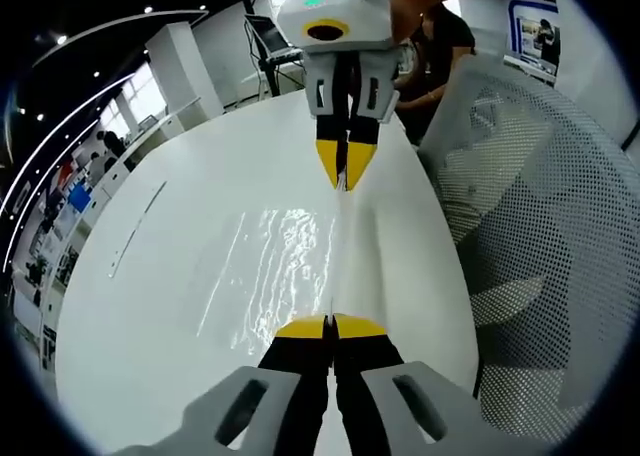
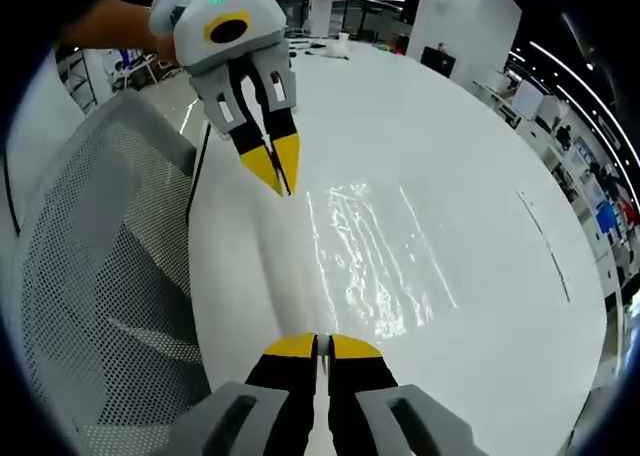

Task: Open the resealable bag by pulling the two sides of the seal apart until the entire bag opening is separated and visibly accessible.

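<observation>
In the left gripper view, the left hand-held gripper [image 1: 331, 326] is seen low over the white tabletop [image 1: 150, 306], its yellow-tipped jaws pressed together on the near end of the clear resealable bag [image 1: 285, 266]. The bag is stretched along the tabletop's edge beside a white mesh chair [image 1: 540, 236]. At the far end, the right hand-held gripper [image 1: 345, 171] is pointed down, closed on the bag's other end.

In the right gripper view, the right hand-held gripper [image 2: 322, 344] is closed on the resealable bag [image 2: 370, 256] near the tabletop [image 2: 450, 156] edge. Opposite, the left hand-held gripper [image 2: 277, 174] is held by a hand [image 2: 110, 26], jaws pinched on the bag beside the mesh chair [image 2: 90, 236].
</observation>
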Demonstrator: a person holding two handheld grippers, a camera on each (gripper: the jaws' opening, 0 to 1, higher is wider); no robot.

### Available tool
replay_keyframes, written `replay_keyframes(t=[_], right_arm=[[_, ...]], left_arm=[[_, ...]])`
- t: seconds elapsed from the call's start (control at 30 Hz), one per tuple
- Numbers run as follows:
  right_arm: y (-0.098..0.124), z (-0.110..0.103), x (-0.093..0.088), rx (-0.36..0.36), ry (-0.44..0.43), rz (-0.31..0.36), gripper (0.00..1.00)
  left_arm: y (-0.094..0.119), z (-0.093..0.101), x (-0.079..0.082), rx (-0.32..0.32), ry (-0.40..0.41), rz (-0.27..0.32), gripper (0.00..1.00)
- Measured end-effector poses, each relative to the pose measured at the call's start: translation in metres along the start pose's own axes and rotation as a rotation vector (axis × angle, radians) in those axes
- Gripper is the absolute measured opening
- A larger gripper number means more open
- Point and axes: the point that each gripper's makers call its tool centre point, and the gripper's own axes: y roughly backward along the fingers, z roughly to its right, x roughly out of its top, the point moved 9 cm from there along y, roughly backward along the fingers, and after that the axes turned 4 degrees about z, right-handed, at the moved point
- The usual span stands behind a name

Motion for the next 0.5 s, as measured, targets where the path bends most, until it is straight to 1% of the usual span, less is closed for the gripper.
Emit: replay_keyframes(t=[0.07, 0.23, 0.33, 0.47, 0.5], right_arm=[[0.0002, -0.0014, 0.0001, 0.003, -0.012, 0.004, 0.0], [-0.0021, -0.0017, -0.0004, 0.0, -0.003, -0.005, 0.0], [-0.0021, -0.002, -0.0003, 0.001, -0.001, -0.006, 0.0], [-0.0003, -0.0012, -0.0007, -0.003, 0.008, 0.003, 0.0], [0.0002, -0.0012, -0.0003, -0.002, 0.012, 0.011, 0.0]], left_arm=[[0.0, 0.0004, 0.0003, -0.002, -0.003, -0.001, 0.0], [-0.0017, 0.0003, 0.0004, -0.001, -0.015, -0.011, 0.0], [-0.0015, -0.0011, 0.0016, 0.012, -0.027, -0.011, 0.0], [-0.0012, -0.0032, 0.0031, 0.022, -0.01, -0.005, 0.0], [-0.0011, -0.003, 0.0021, 0.02, -0.005, -0.012, 0.0]])
